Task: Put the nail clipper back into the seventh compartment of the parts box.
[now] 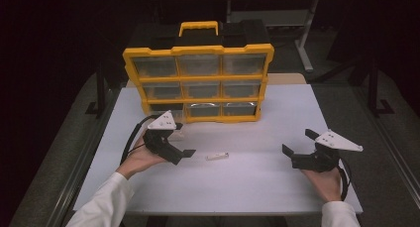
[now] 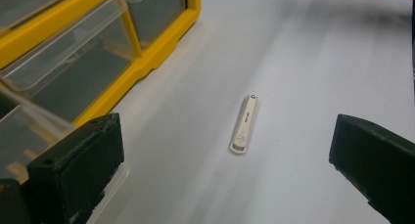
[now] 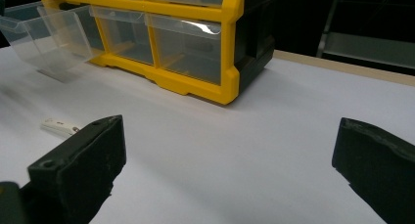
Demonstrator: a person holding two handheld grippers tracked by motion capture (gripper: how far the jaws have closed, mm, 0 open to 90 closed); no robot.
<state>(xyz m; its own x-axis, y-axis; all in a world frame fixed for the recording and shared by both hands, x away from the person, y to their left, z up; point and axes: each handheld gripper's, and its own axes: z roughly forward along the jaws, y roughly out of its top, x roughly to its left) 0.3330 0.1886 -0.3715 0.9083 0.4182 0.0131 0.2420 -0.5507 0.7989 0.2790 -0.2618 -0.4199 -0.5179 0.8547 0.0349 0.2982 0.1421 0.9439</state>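
High view: white table (image 1: 257, 182) in a dim, perhaps windowless room; left gripper (image 1: 184, 156) and right gripper (image 1: 295, 148) gape wide.

- We see a yellow organizer (image 1: 198, 83) standing upright at the far side of the table (image 1: 277, 177), with a yellow handle (image 1: 198, 27) on top and three rows of clear drawers.
- We see one clear drawer (image 3: 46, 40) pulled out at its lower left corner.
- Behind the table we see a grey stand (image 1: 302, 48) on the dark floor.
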